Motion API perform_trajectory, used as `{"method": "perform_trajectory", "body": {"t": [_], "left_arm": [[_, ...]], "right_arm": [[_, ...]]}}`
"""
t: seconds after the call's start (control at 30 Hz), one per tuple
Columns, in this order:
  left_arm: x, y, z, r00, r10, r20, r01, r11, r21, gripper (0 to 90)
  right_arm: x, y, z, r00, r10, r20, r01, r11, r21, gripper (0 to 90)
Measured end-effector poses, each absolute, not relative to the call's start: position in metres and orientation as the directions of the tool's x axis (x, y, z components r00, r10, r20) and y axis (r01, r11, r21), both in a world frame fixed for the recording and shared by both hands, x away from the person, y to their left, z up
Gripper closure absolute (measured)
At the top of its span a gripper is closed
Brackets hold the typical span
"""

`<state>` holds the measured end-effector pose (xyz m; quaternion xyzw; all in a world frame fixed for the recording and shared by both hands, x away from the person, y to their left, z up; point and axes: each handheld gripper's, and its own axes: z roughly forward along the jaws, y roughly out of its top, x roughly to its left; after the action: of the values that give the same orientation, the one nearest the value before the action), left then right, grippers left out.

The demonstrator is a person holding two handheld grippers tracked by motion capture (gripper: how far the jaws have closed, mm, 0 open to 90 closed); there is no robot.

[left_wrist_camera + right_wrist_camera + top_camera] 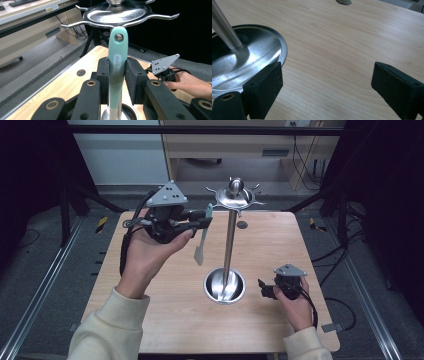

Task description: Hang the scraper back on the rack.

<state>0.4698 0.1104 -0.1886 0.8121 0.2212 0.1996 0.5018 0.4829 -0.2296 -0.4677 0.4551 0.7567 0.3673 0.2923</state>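
Note:
A steel utensil stand [230, 235] rises from a round dish base [224, 285] [244, 57] at the table's middle; its top disc [233, 195] [115, 13] carries several hooked arms. My left gripper [202, 220] [117, 75] is raised beside the pole, shut on the mint-green handle of a spatula [202, 240] [117, 62]. The handle's top end, with a metal rivet, sits just under one hooked arm. The spatula's pale blade hangs down left of the pole. My right gripper [262, 289] [325, 87] rests low on the table to the right of the base, open, with nothing between its pads.
The wooden table [165, 320] has a small round hole [242, 224] near its far edge. Dark frame rails flank the table. A desk and cables stand on the floor beyond.

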Motion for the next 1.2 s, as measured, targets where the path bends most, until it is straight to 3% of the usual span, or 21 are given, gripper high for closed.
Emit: {"method": "perform_trajectory", "body": {"t": [1.2], "left_arm": [[0.477, 0.096, -0.195, 0.82, 0.566, 0.084, 0.161, -0.369, 0.916, 73.6]], "right_arm": [[0.483, -0.231, -0.467, -0.409, 0.907, -0.102, 0.475, 0.307, 0.825, 10.4]]}}
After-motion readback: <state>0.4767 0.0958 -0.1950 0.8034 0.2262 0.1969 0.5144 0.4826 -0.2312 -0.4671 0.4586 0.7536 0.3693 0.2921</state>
